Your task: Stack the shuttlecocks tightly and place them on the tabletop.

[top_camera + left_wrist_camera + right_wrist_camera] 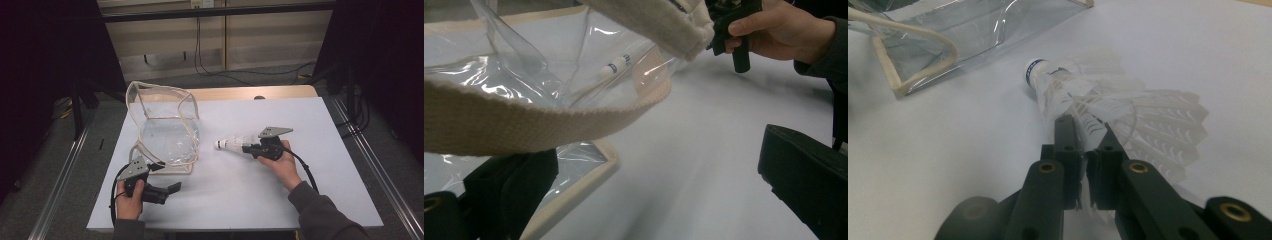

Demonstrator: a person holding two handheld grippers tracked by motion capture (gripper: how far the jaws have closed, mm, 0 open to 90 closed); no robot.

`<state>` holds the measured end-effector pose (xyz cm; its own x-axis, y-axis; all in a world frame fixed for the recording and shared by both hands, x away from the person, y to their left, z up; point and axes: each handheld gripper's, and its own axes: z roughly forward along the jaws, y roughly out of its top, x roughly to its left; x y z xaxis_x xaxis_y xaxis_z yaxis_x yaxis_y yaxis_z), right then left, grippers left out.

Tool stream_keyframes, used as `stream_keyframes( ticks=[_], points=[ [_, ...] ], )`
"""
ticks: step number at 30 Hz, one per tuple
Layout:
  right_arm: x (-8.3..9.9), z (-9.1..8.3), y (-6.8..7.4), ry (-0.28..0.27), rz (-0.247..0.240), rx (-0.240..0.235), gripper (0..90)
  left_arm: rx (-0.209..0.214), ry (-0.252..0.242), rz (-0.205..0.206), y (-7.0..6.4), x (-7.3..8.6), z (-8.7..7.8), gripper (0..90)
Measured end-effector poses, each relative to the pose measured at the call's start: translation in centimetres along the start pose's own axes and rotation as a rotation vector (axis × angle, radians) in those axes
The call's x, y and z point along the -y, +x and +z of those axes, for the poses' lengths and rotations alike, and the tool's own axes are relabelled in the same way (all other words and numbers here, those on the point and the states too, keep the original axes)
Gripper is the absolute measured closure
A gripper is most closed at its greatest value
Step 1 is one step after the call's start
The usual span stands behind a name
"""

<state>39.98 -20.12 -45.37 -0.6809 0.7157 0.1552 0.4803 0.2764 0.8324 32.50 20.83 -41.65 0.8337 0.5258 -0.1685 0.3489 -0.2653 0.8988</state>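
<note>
A white table (300, 200) is seen from above, with a strip of bare wood at its far edge. On its left half a clear plastic bag (167, 127) with cream fabric trim is stood, its mouth open upward; its cream strap (524, 125) is looped across the left gripper view, just above that gripper's left jaw. The left gripper (172, 189) is held by the left hand (129, 200) at the near left of the table, just in front of the bag's near corner; its jaws are spread wide apart with nothing between them. The right gripper (247, 148) is held by the right hand (282, 165) near the middle of the table, to the right of the bag. Its jaws are clamped on the feathers of a white shuttlecock (232, 143), which is pointed with its cork nose toward the bag and kept apart from it. In the right gripper view the shuttlecock (1108, 110) is seen pinched between the two narrow jaw tips, a blue band around its cork.
</note>
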Motion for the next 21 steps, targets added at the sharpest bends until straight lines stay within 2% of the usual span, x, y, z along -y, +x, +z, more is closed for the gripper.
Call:
stream_keyframes(
  ticks=[8,21],
  points=[
    [0.06,-0.16,-0.12,0.015,0.013,0.014,77.2,-0.001,0.0,0.001,0.01,0.0,-0.01,2.8],
    [0.18,-0.65,-0.12,0.039,0.009,0.019,69.1,0.0,-0.001,0.001,0.02,-0.04,-0.1,2.8]
  ],
)
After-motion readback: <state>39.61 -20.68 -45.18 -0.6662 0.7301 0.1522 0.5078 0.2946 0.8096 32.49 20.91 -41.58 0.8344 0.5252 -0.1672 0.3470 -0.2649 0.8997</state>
